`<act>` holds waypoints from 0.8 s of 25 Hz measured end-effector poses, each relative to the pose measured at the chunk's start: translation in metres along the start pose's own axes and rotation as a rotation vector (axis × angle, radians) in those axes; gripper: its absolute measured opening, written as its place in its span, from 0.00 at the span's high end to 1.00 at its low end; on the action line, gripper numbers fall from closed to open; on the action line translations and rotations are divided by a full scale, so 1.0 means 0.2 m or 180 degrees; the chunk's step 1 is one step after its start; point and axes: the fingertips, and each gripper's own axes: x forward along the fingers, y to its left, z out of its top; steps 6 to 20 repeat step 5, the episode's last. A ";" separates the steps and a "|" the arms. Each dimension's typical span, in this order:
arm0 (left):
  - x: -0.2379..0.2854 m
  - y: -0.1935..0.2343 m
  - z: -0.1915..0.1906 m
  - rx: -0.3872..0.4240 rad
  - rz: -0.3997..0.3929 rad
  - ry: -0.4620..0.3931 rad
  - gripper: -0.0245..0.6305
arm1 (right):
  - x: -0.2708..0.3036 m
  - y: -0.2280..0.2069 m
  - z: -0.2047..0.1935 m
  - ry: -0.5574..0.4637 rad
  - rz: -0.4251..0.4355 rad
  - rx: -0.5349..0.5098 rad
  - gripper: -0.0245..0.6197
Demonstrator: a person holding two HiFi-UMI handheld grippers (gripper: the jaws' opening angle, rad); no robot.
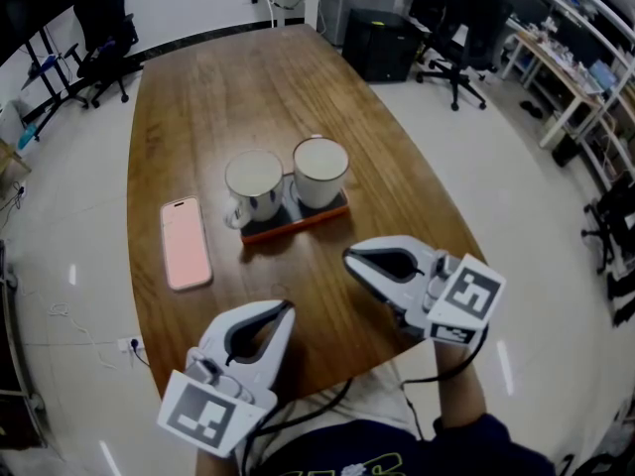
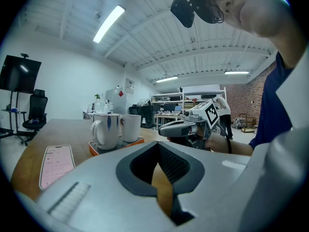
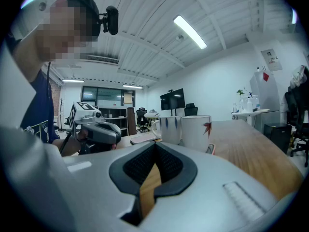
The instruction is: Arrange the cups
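Item: two white cups, left cup (image 1: 254,178) and right cup (image 1: 320,170), standing upright just beside each other on a small orange-edged tray (image 1: 298,224) at the middle of the wooden tabletop (image 1: 228,87). A pink phone (image 1: 186,243) lies flat to the left of the tray. Left tool (image 1: 286,308) and right tool (image 1: 349,257) hover at the near edge, well apart from the cups, both with jaws together and nothing between them. Hazards, in our judgement: the jaws must part before any grasp, since a closed tool would only shove a cup. The cups sit so close that lifting one could knock the other. The light tray may slide or tilt under a push. The left cup's handle juts towards the phone, so a tipped cup could land on it. Markings: blue leaf shapes on the left cup, a red leaf on the right cup, and black-and-white square markers on both tools. We read no brand or lettering anywhere, and the phone screen's lines are too faint.
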 end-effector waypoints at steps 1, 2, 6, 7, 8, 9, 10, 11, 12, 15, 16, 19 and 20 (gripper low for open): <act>0.00 0.00 0.00 -0.0004 0.0001 0.0001 0.96 | 0.00 0.00 0.00 0.0002 0.0005 0.0002 0.96; 0.00 0.00 0.00 -0.0006 0.0000 0.0001 0.96 | 0.00 0.01 0.00 0.0004 0.0019 0.0006 0.96; 0.00 -0.01 0.01 -0.0002 -0.0005 -0.0009 0.96 | 0.00 0.03 0.01 0.0013 0.0115 -0.0008 0.96; 0.00 -0.01 0.01 -0.0002 -0.0005 -0.0009 0.96 | 0.00 0.03 0.01 0.0013 0.0115 -0.0008 0.96; 0.00 -0.01 0.01 -0.0002 -0.0005 -0.0009 0.96 | 0.00 0.03 0.01 0.0013 0.0115 -0.0008 0.96; 0.00 -0.01 0.01 -0.0002 -0.0005 -0.0009 0.96 | 0.00 0.03 0.01 0.0013 0.0115 -0.0008 0.96; 0.00 -0.01 0.01 -0.0002 -0.0005 -0.0009 0.96 | 0.00 0.03 0.01 0.0013 0.0115 -0.0008 0.96; 0.00 -0.01 0.01 -0.0002 -0.0005 -0.0009 0.96 | 0.00 0.03 0.01 0.0013 0.0115 -0.0008 0.96; 0.00 -0.01 0.01 -0.0002 -0.0005 -0.0009 0.96 | 0.00 0.03 0.01 0.0013 0.0115 -0.0008 0.96; 0.00 -0.01 0.01 -0.0002 -0.0005 -0.0009 0.96 | 0.00 0.03 0.01 0.0013 0.0115 -0.0008 0.96; 0.00 -0.01 0.01 -0.0002 -0.0005 -0.0009 0.96 | 0.00 0.03 0.01 0.0013 0.0115 -0.0008 0.96; 0.00 -0.01 0.01 -0.0002 -0.0005 -0.0009 0.96 | 0.00 0.03 0.01 0.0013 0.0115 -0.0008 0.96; 0.00 -0.01 0.01 -0.0002 -0.0005 -0.0009 0.96 | 0.00 0.03 0.01 0.0013 0.0115 -0.0008 0.96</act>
